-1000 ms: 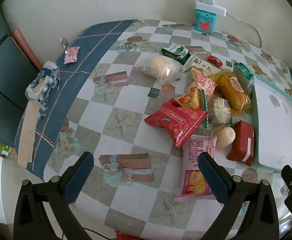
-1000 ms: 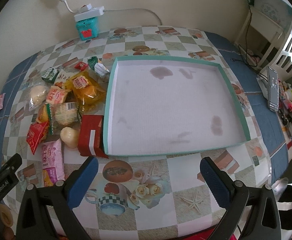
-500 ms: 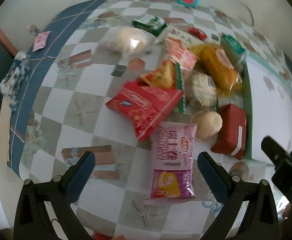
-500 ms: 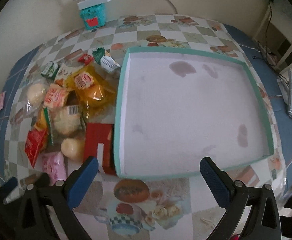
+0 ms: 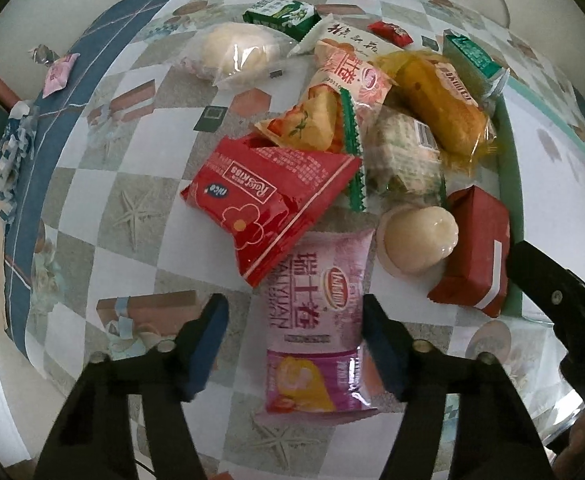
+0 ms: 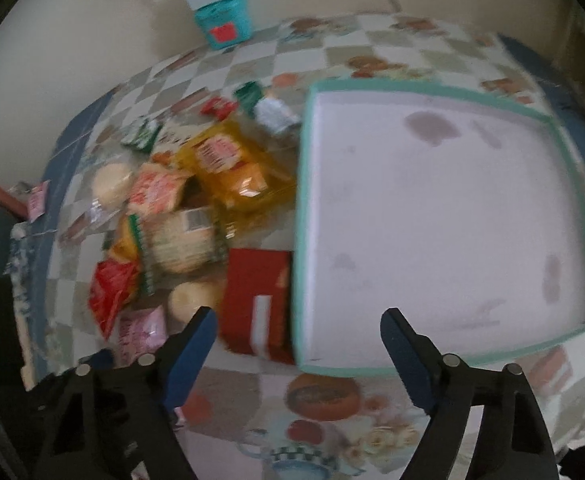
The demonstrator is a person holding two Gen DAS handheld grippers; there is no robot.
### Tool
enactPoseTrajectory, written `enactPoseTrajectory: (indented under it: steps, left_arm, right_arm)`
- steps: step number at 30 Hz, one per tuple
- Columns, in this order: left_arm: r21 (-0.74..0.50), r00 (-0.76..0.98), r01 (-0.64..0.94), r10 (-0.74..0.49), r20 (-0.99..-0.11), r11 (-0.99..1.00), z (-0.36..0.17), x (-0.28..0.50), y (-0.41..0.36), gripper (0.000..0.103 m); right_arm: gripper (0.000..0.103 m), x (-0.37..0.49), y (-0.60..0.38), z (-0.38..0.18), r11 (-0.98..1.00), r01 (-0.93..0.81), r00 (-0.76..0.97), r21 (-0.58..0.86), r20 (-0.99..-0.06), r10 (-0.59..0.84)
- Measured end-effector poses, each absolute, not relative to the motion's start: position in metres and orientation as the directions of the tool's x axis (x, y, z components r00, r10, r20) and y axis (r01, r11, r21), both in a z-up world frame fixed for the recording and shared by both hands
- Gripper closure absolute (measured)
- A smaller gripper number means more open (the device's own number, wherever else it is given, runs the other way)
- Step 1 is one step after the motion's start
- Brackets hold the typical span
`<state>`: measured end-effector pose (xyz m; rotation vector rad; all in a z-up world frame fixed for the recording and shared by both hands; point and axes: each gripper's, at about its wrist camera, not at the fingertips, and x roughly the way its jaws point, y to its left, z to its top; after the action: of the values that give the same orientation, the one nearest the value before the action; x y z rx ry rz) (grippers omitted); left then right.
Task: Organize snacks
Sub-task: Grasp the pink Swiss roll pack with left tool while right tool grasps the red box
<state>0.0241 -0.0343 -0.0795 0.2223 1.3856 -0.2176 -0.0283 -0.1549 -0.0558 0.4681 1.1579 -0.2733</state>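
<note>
A heap of snack packets lies on the checked tablecloth. My left gripper (image 5: 294, 340) is open and low over a pink wafer packet (image 5: 316, 320), one finger on each side of it, the right finger close to its edge. Past it lie a red packet (image 5: 268, 196), a pale round bun (image 5: 416, 240) and a red box (image 5: 474, 252). My right gripper (image 6: 294, 344) is open and empty, hovering over the near left corner of the teal-rimmed white tray (image 6: 444, 364), beside the red box (image 6: 258, 300). The right wrist view is blurred.
Farther packets include a yellow cake (image 5: 440, 104), an orange packet (image 5: 312, 124), a wrapped bun (image 5: 232, 52) and green packets (image 5: 280, 14). A teal box with a power strip (image 6: 222, 16) stands by the wall. The table's left edge (image 5: 16, 248) is near.
Both grippers have moved forward and down toward the table. The left one has narrowed and come down around the pink packet. The right one has shifted left to the tray's corner.
</note>
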Motion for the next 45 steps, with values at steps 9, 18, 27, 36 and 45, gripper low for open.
enactPoseTrajectory:
  steps: [9, 18, 27, 36, 45]
  left_arm:
    - [0.024, 0.189, 0.209, -0.016, -0.982, 0.978, -0.079, 0.029, -0.001, 0.049]
    - [0.017, 0.199, 0.163, -0.016, -0.98, 0.987, -0.074, 0.038, 0.038, 0.056]
    - [-0.004, 0.196, 0.146, -0.033, -0.98, 0.989, -0.08, 0.047, 0.065, 0.056]
    - [-0.017, 0.192, 0.139, -0.044, -0.98, 0.99, -0.078, 0.047, 0.068, 0.056]
    - [-0.012, 0.192, 0.134, -0.038, -0.981, 0.991, -0.079, 0.048, 0.066, 0.056]
  right_arm:
    - [0.018, -0.022, -0.135, -0.038, 0.923, 0.343, 0.462, 0.172, -0.887, -0.006]
    - [0.043, -0.011, -0.125, -0.048, 0.939, 0.295, 0.452, 0.178, -0.892, 0.027]
    - [0.047, -0.004, -0.131, -0.062, 0.931, 0.313, 0.425, 0.187, -0.904, 0.039]
    - [0.049, 0.002, -0.13, -0.068, 0.927, 0.318, 0.409, 0.2, -0.911, 0.057]
    - [0.052, 0.001, -0.134, -0.07, 0.919, 0.349, 0.395, 0.184, -0.918, 0.034]
